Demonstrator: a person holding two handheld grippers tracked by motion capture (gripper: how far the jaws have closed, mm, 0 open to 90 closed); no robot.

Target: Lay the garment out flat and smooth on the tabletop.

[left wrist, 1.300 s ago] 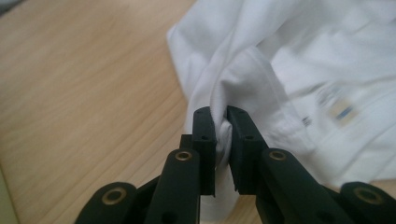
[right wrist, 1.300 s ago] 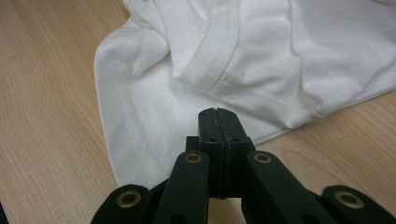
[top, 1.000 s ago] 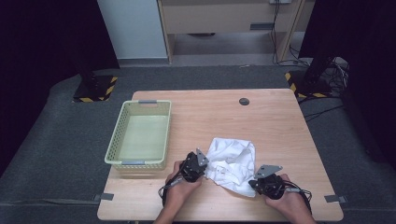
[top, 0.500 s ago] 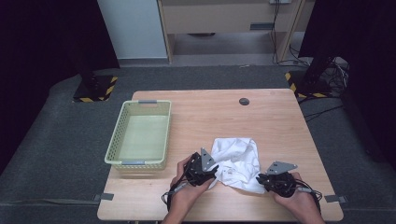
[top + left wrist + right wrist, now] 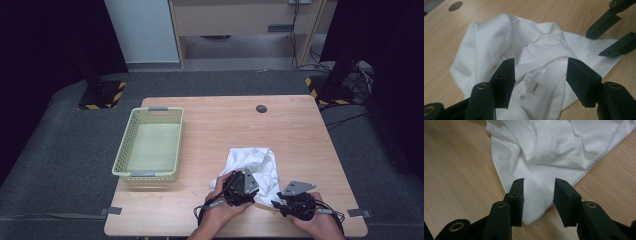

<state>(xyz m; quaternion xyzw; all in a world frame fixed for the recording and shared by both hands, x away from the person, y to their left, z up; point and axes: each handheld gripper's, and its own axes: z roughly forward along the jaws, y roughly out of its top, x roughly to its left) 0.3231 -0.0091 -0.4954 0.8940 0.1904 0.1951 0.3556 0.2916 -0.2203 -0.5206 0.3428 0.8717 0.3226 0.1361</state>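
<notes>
Both grippers have just let go of the white T-shirt (image 5: 252,167). The left gripper (image 5: 540,72) has its jaws parted over the collar area, where a small neck label (image 5: 534,87) shows on the fabric between them; the jaws have just been opening and neither pad presses on the cloth. The right gripper (image 5: 538,195) also stands with its jaws apart, a corner of the shirt's hem lying flat beneath the gap, and its jaws too have just been opening with nothing pinched.

The T-shirt lies crumpled on the wooden surface (image 5: 210,125), to the right of the pale green basket (image 5: 150,147) and well apart from it, with both grippers at the shirt's near edge. I judge this as a release after a fold or a tug to rearrange the garment: the shirt is now resting on its own, so the next grasp will need fresh hold points.

Compared with one second ago, the left gripper sat at the shirt's left edge and now sits further right, over the shirt's near part. The right gripper has stayed roughly where it was, by the shirt's near right corner. The shirt looks drawn together into a narrower bundle than it was then.
</notes>
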